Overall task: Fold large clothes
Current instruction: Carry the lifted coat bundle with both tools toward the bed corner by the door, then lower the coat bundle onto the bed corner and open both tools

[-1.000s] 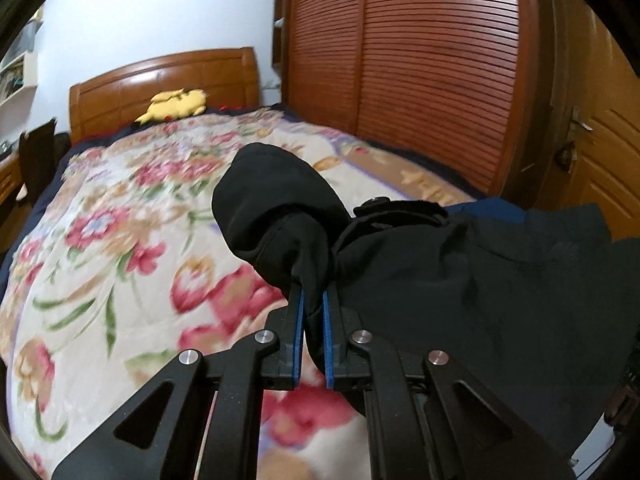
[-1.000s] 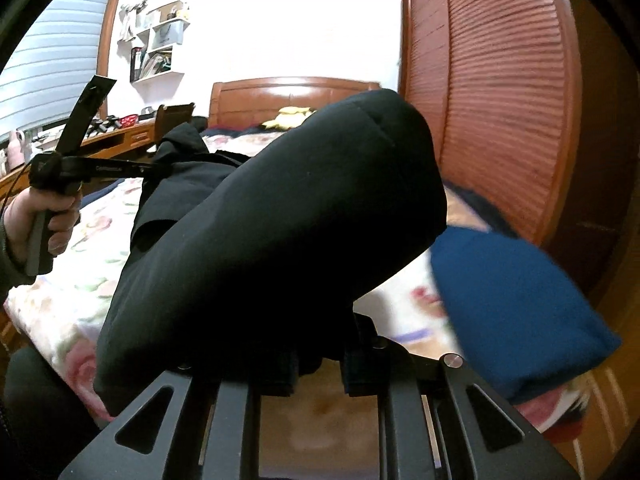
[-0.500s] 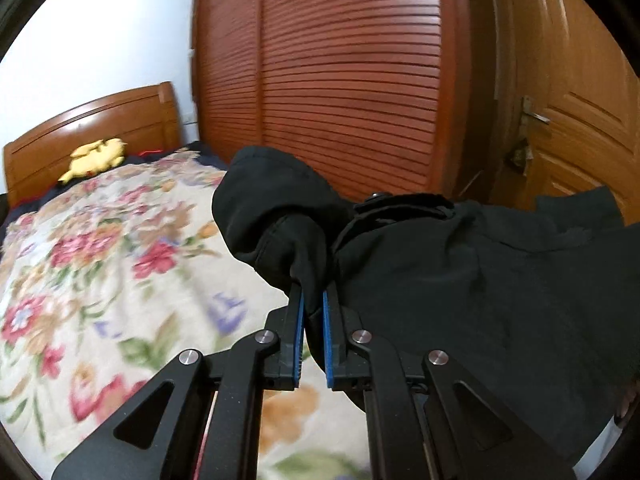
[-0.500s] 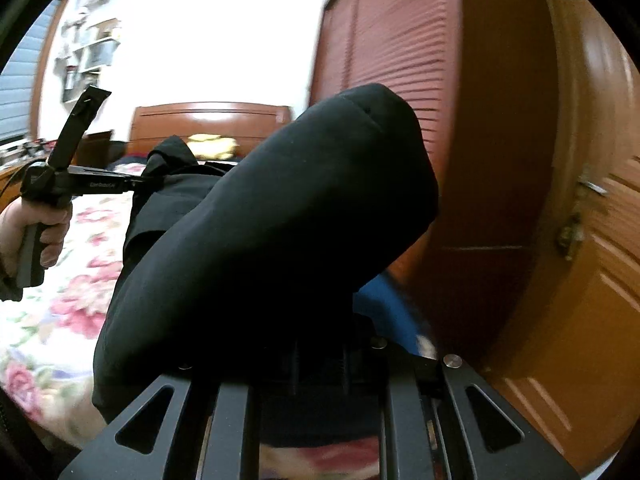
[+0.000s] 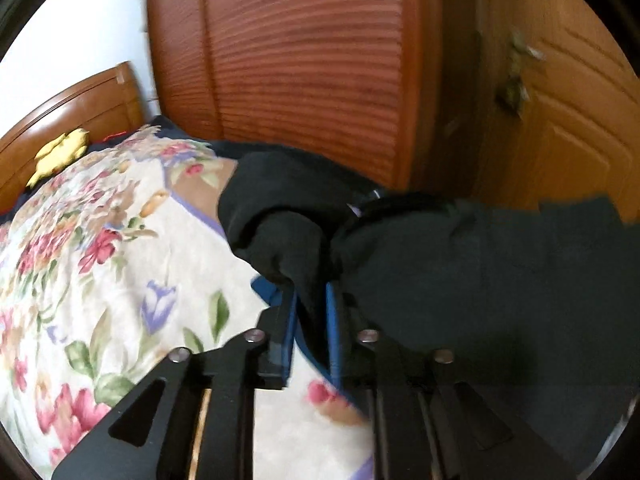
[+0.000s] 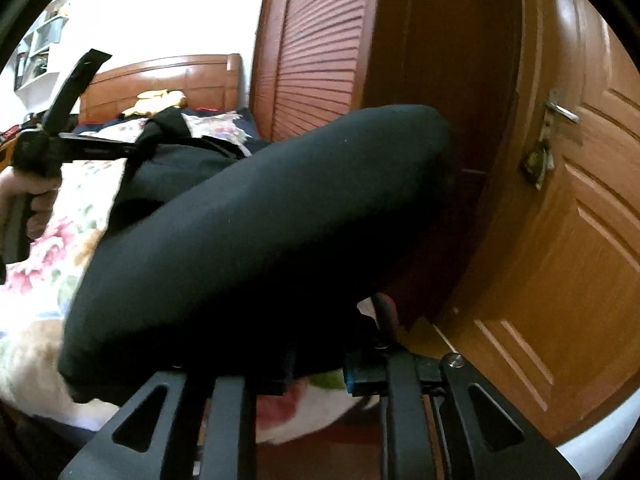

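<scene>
Ahead stands a louvred wooden wardrobe, a panelled door to its right, a floral-covered bed left.

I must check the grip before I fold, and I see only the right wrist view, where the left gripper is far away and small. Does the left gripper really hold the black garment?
Observer: Yes. In the left wrist view the left gripper pinches a fold of the black garment between its blue pads.
Operator: Is anything else caught there?
Observer: I cannot tell. A blue cloth shows just beside the left finger, under the black fold.
Operator: Where does the garment go from there?
Observer: It spreads wide to the right of the gripper and hides the floral bedspread on that side.
</scene>
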`<action>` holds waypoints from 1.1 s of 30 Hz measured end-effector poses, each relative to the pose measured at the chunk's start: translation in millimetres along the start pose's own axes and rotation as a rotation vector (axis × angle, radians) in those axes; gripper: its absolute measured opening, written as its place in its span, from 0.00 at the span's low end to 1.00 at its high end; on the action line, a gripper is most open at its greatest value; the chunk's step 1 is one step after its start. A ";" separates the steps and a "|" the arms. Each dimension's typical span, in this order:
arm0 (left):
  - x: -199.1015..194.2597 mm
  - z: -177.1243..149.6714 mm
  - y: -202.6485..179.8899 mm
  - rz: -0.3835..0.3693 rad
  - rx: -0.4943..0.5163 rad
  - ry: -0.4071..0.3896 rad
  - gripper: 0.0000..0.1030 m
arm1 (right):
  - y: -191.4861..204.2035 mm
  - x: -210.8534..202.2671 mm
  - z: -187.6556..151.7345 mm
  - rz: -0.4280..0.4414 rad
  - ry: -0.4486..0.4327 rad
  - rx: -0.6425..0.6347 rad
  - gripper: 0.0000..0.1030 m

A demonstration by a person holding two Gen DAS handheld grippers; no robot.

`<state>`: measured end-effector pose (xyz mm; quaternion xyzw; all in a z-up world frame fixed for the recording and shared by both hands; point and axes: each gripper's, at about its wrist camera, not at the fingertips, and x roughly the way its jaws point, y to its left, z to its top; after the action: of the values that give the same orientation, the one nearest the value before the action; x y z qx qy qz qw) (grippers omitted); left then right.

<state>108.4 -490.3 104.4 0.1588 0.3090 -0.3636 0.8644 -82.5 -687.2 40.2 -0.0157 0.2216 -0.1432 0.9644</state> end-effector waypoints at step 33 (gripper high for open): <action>-156.5 -139.8 38.1 -0.057 -0.049 -0.188 0.89 | 23.3 -27.3 -6.1 0.007 -0.015 0.058 0.58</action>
<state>-7.7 -311.4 101.8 0.0938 0.2396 -0.3935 0.8826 -102.4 -656.9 44.1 0.0118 0.2101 -0.1460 0.9666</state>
